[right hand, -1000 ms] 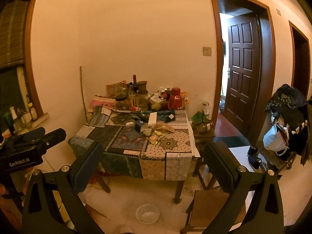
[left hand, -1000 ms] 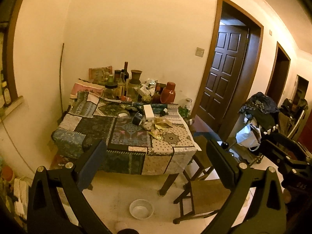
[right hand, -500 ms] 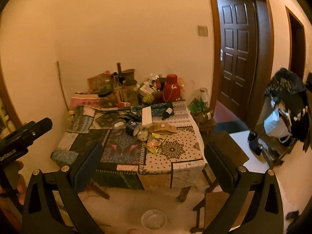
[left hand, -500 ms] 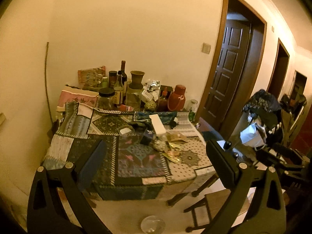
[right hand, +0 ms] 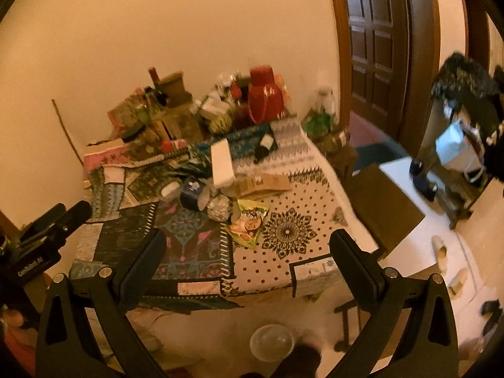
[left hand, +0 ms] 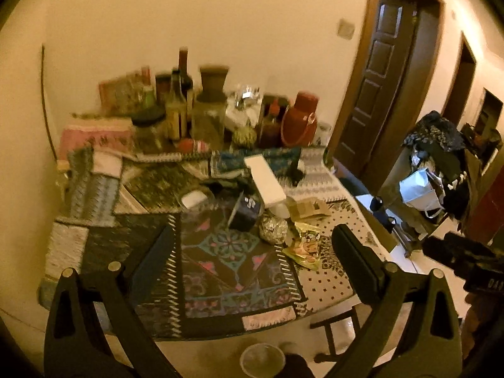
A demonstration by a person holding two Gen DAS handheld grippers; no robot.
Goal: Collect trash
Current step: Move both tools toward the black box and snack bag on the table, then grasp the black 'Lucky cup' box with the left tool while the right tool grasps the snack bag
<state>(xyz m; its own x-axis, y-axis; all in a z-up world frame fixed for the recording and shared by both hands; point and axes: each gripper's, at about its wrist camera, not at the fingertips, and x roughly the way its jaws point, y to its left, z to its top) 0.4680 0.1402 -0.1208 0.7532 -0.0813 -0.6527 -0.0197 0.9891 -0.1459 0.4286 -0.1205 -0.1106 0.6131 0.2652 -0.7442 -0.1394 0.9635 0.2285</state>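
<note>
Left gripper (left hand: pixel 253 253): jaws spread wide, nothing between them, held above the near edge of the worktop (left hand: pixel 220 283); right gripper (right hand: pixel 247 256): likewise spread wide and carrying nothing, above the same edge further right. The worktop carries a patchwork cloth (right hand: pixel 283 242). Trash lies clustered near its middle: a crumpled foil ball (left hand: pixel 272 228) just beside a dark blue carton (left hand: pixel 247 212); a yellow-green snack wrapper (left hand: pixel 305 247) touching the foil's right side; a brown paper packet (right hand: pixel 261 184) behind it; a long white box (left hand: pixel 266 181) lying tilted across the heap. Bottles, jars and a red jug (left hand: pixel 299 119) stand along the far edge by the wall. A clear bowl (right hand: pixel 272 341) sits on the floor below the near edge.
</note>
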